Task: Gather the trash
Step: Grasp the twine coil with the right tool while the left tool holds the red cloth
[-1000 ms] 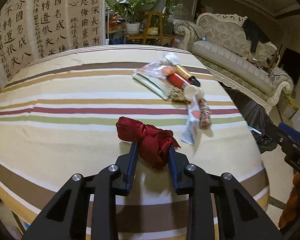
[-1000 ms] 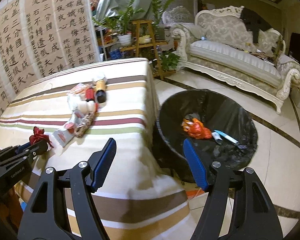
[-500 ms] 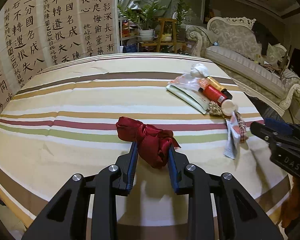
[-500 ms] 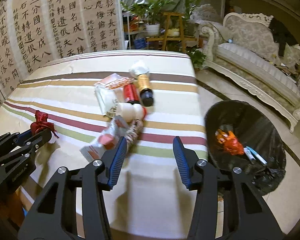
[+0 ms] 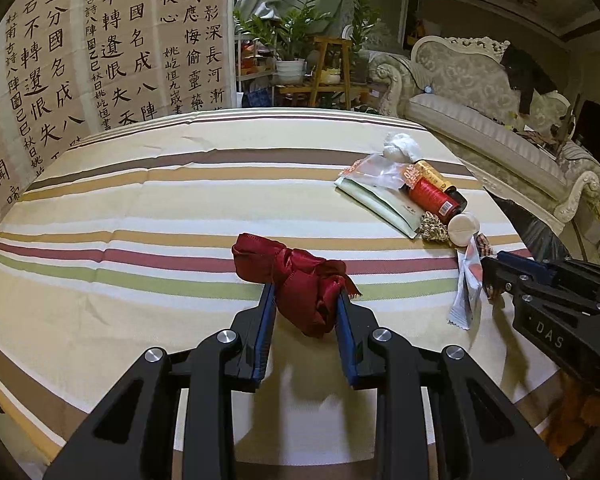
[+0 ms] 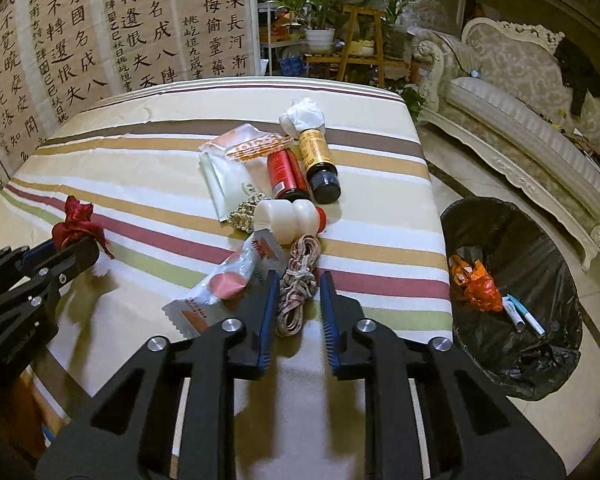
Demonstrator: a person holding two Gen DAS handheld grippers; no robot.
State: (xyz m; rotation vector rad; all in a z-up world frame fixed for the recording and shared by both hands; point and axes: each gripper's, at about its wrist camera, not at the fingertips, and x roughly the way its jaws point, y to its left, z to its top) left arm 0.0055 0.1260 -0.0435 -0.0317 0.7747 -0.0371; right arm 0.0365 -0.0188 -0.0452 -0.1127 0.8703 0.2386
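Two fisheye wrist cameras, each low over a striped table (image 5: 140,208), facing the calligraphy wall at twelve o'clock.
The left view sits close at the near edge; the right view, beside it, adds the trash bin (image 6: 512,280) at three o'clock. Both share the litter pile (image 6: 284,184) and each other's gripper.

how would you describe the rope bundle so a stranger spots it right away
On the striped tablecloth, find the trash pile nearest the black bin. The rope bundle lies at the pile's near end, between the right hand-held gripper fingers; only it is braided, pink-brown cord.

Both grippers are matte black plastic—blue ribbed pads line the fingers (image 5: 266,332), silver screw heads, white "DAS" lettering.
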